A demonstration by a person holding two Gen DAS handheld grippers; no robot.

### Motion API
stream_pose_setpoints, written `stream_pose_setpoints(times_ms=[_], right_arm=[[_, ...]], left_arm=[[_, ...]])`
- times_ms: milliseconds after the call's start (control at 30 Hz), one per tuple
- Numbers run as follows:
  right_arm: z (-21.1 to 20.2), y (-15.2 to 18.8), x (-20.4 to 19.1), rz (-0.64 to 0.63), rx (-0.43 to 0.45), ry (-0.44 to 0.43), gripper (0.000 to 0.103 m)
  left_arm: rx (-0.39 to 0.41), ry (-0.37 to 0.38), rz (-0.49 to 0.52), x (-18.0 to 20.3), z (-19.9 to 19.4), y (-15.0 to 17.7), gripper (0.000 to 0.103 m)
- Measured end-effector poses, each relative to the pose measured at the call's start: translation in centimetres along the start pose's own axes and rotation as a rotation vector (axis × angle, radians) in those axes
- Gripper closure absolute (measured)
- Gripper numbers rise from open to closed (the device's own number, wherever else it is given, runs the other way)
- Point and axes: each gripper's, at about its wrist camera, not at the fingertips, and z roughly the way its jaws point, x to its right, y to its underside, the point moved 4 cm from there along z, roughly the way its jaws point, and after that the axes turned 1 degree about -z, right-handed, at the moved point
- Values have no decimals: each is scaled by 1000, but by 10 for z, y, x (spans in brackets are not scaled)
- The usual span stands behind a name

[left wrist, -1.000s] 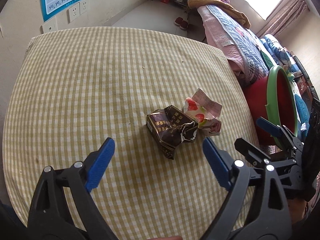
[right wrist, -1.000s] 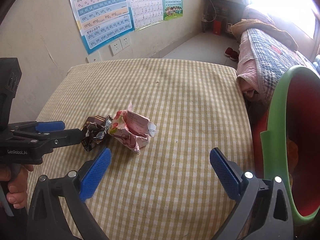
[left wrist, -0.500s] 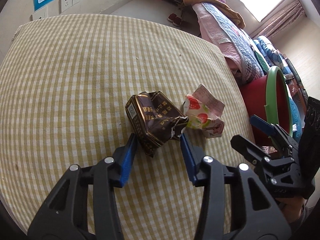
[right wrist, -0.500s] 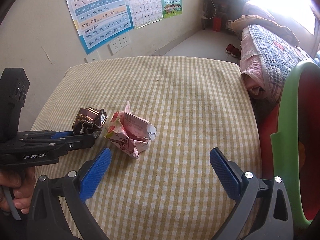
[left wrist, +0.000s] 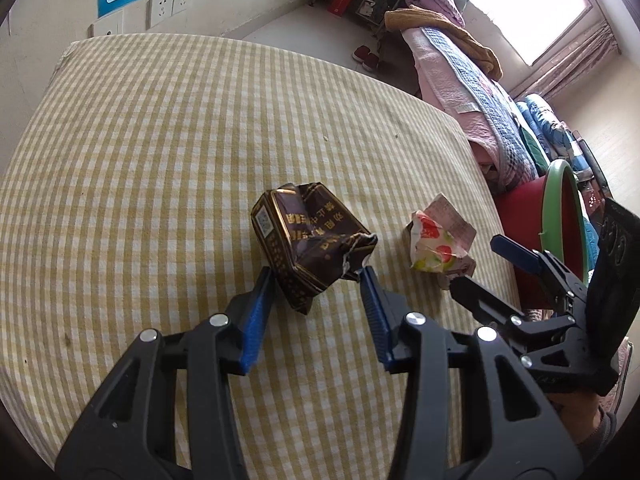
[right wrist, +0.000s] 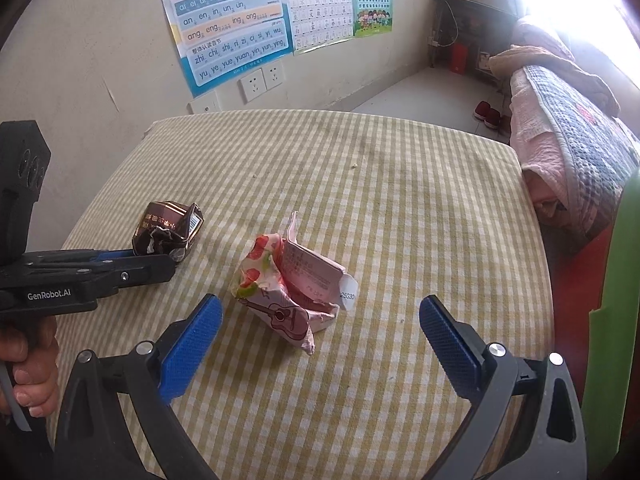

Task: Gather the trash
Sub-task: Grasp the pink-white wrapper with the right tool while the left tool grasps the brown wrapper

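A crushed dark brown carton [left wrist: 308, 244] lies on the yellow checked table [left wrist: 160, 152]. My left gripper [left wrist: 318, 284] is shut on the carton's near end; it also shows in the right wrist view [right wrist: 160, 264] with the brown carton [right wrist: 168, 232]. A crumpled pink strawberry carton [right wrist: 292, 288] lies mid-table, also in the left wrist view [left wrist: 438, 246]. My right gripper [right wrist: 320, 324] is open, its blue pads [right wrist: 192, 340] on either side of the pink carton's near end, not touching it.
A red bin with a green rim [left wrist: 560, 208] stands past the table's right edge, also in the right wrist view [right wrist: 616, 320]. A bed with quilts [left wrist: 472, 80] is behind it. The wall with posters and sockets [right wrist: 256, 84] is beyond the far edge.
My left gripper moved forward and closed from wide open onto the brown carton. My right gripper came closer to the pink carton and stayed open.
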Motion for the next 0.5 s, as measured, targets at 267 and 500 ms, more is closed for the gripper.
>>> stream_pose_setpoints(times_ms=[267,500], right_arm=[[21,-3,-13,-116,-16,31,8],[35,-1,-15,-133,-56,6,43]], left_arm=[[14,11,1,-2,-1,-2,60],[26,-8,26,1,1,-8,60]])
